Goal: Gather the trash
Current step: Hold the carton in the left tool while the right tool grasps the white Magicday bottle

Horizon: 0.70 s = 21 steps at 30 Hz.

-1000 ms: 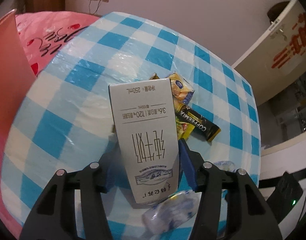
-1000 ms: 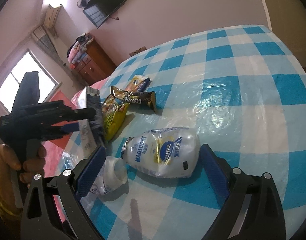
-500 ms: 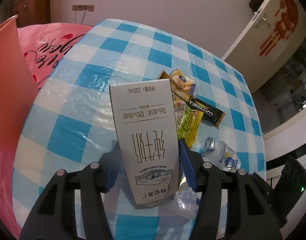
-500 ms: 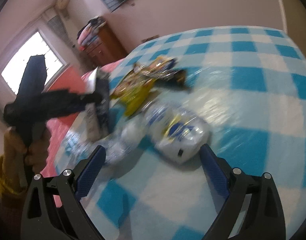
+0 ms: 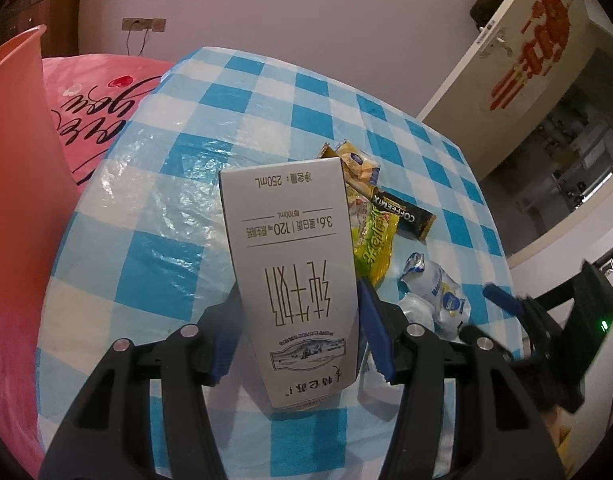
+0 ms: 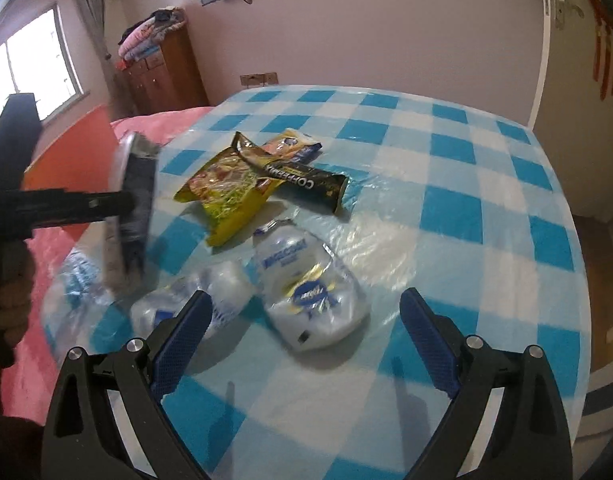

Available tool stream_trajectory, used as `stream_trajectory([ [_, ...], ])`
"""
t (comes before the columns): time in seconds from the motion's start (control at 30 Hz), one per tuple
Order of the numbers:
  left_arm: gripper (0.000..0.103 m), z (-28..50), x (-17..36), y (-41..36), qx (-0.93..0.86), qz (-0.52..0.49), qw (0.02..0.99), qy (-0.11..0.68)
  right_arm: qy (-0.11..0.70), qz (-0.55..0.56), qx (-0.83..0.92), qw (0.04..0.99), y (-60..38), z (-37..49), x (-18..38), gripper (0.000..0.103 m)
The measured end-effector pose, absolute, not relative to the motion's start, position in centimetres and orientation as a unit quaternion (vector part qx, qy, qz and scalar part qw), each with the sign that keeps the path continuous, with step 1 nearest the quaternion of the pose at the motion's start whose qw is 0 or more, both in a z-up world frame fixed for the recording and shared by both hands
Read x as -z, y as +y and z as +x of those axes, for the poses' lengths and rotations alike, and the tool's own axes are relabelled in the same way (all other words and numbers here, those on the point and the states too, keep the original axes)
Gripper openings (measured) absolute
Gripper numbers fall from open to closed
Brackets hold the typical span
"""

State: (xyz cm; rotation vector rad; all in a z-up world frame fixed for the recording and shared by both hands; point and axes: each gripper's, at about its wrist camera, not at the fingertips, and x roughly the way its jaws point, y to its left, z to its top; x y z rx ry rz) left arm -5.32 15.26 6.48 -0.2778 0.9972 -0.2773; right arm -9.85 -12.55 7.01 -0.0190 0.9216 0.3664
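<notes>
My left gripper is shut on a grey milk carton and holds it above the checked table; the carton also shows in the right wrist view. My right gripper is open and empty, hovering over a clear Magicoa wrapper and a crumpled clear bag. Beyond them lie a yellow snack packet, a black Coffeemix sachet and an orange-blue wrapper. The same litter sits to the right of the carton in the left wrist view.
An orange bin stands at the left beside the table, in front of a pink bed cover. A wooden dresser stands by the far wall. A white door is at the right.
My left gripper has lifted the carton up and back from the table. My right gripper has swung round and now faces the wrappers from the table's near edge.
</notes>
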Motion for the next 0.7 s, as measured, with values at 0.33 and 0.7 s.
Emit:
stream_trajectory([
  [0.33, 0.056, -6.2, -5.8, 16.7, 0.147, -0.140, 0.855, 0.478, 0.466, -0.085, -0.164, 0.865, -10.5, -8.5, -4.1, 0.081],
  [0.7, 0.056, -6.6, -6.3, 17.0, 0.170, -0.148, 0.856, 0.466, 0.465, -0.074, -0.150, 0.870, -10.2, -8.4, -4.3, 0.070],
])
